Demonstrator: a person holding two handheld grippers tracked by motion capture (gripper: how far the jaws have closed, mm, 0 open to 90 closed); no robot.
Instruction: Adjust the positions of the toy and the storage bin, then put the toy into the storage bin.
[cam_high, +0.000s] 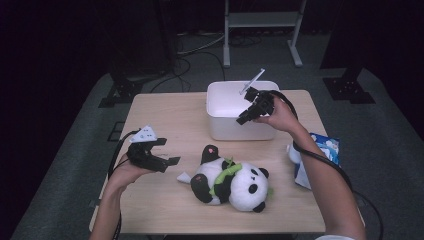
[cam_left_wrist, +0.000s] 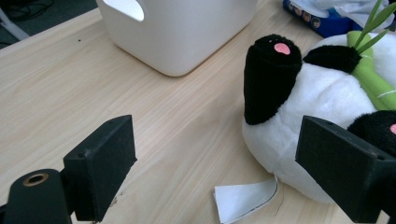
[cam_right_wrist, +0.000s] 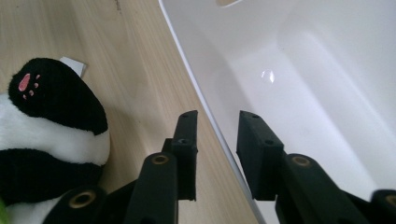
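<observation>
A stuffed panda (cam_high: 230, 182) lies on its back on the wooden table (cam_high: 165, 110), a green bamboo piece (cam_high: 225, 175) across its belly. A white bin (cam_high: 240, 127) stands behind it. My left gripper (cam_high: 167, 151) hovers left of the panda, open wide. In the left gripper view the panda's white body (cam_left_wrist: 299, 93) lies by the right-hand jaw and nothing is between the jaws of this gripper (cam_left_wrist: 215, 158). My right gripper (cam_high: 245, 115) is at the bin's front rim. In the right gripper view its jaws (cam_right_wrist: 217, 128) straddle the rim (cam_right_wrist: 196, 84) with a gap on each side.
A blue and white bag (cam_high: 320, 155) lies at the table's right edge. The panda's white tag (cam_left_wrist: 243, 198) rests flat on the wood. A metal stand (cam_high: 262, 20) and cables are on the floor behind the table. The bin's inside (cam_right_wrist: 299, 93) is bare.
</observation>
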